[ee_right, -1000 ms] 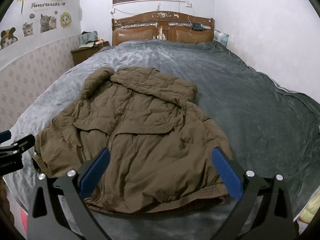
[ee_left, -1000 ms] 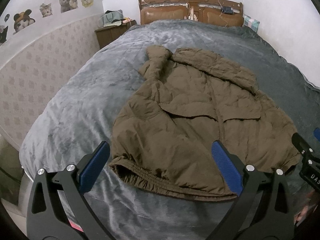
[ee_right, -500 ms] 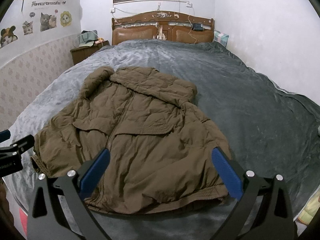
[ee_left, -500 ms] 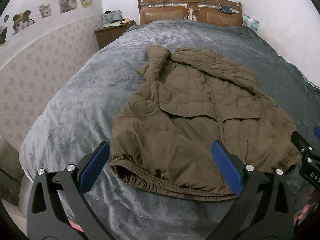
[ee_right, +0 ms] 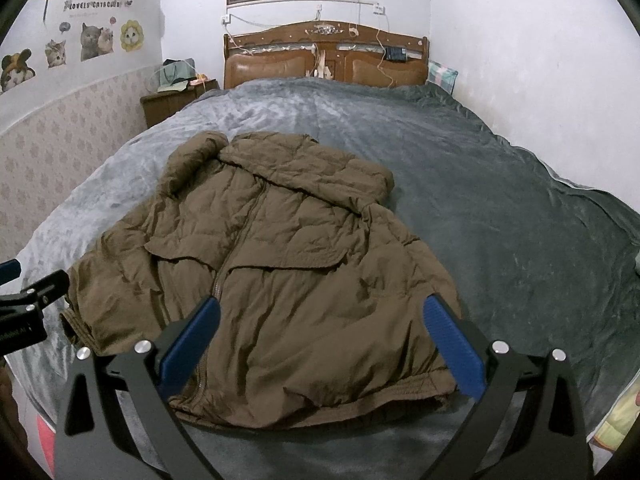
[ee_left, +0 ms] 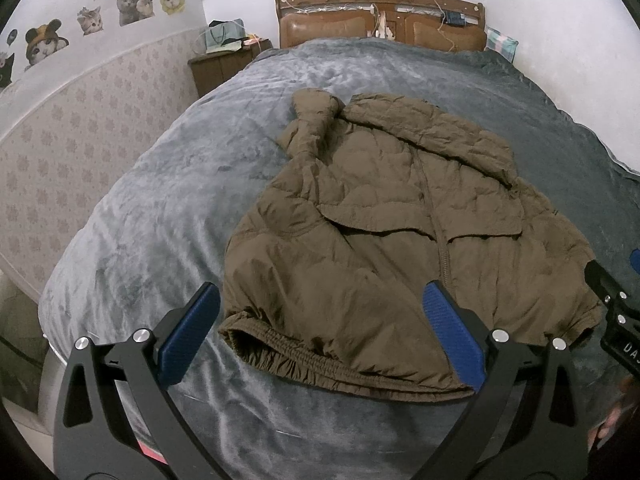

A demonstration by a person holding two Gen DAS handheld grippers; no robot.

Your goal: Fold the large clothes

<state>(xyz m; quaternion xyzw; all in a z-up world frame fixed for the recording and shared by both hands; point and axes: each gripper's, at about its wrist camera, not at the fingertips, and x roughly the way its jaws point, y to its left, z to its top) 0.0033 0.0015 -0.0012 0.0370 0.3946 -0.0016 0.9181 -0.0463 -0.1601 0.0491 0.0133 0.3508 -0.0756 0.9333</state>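
The left hand-held gripper [ee_left: 320, 326] hovers spread and empty over the brown jacket's [ee_left: 384, 240] left hem. The jacket lies flat, front up, on the grey-covered bed [ee_right: 500, 200]. The right hand-held gripper [ee_right: 320, 326] is spread above its right hem.

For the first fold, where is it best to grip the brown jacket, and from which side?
Probably the elastic hem of the brown jacket, taken from the near edge of the bed. The hem is a thick, gathered rim lying nearest both open claws, left claw and right claw, one per corner.
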